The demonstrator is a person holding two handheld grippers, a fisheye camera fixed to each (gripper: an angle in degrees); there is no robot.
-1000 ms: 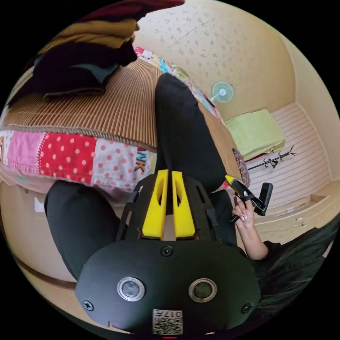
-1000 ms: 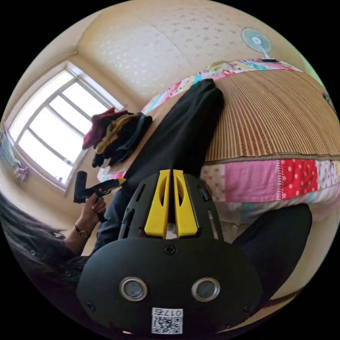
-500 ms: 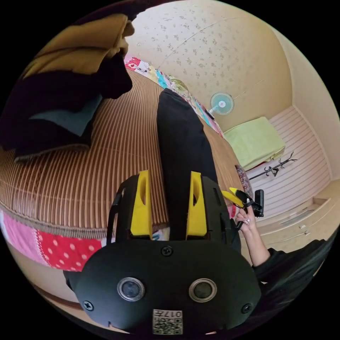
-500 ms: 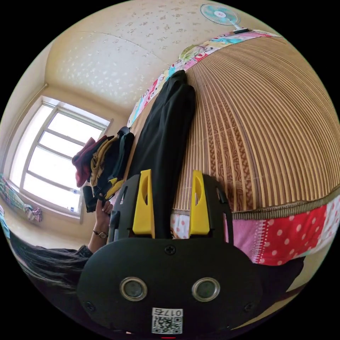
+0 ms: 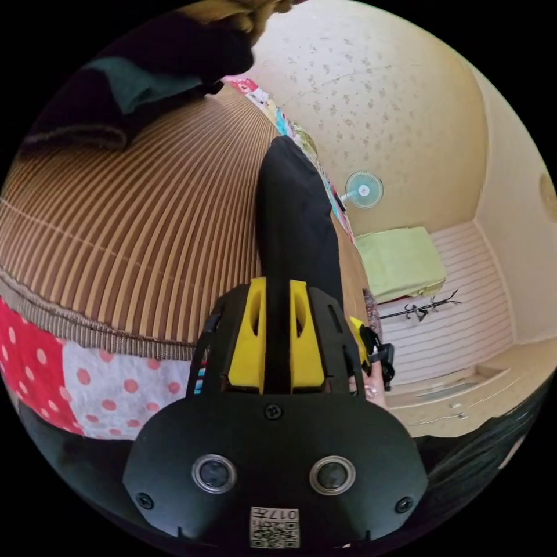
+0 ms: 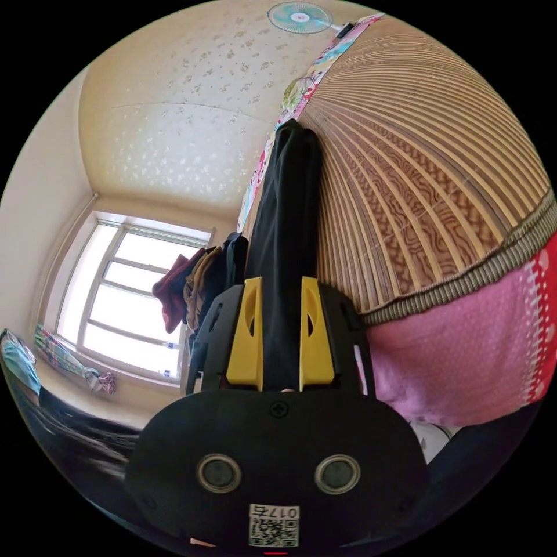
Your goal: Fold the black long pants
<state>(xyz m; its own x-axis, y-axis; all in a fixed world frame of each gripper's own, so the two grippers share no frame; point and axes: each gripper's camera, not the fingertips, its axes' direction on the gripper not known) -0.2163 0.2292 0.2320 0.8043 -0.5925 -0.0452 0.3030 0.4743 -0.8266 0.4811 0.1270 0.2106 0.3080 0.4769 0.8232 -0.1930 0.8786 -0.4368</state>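
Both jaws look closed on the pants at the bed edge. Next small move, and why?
Probably lift both ends together and carry them along the bamboo mat toward the far end. The left hand-held gripper and right hand-held gripper each pinch the black pants, which lie long and narrow on the mat, so they seem ready to be folded end over end.

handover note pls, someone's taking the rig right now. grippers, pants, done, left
Left gripper: jaws closed on the black long pants near the bed edge.
Right gripper: jaws narrowed around the same pants; cannot tell if both press.
Pants: one long narrow strip lying on the bamboo mat, near end at the grippers.
Done: apparently laid out lengthwise, legs together.
Left: likely carry the near end over to the far end, then fold again.
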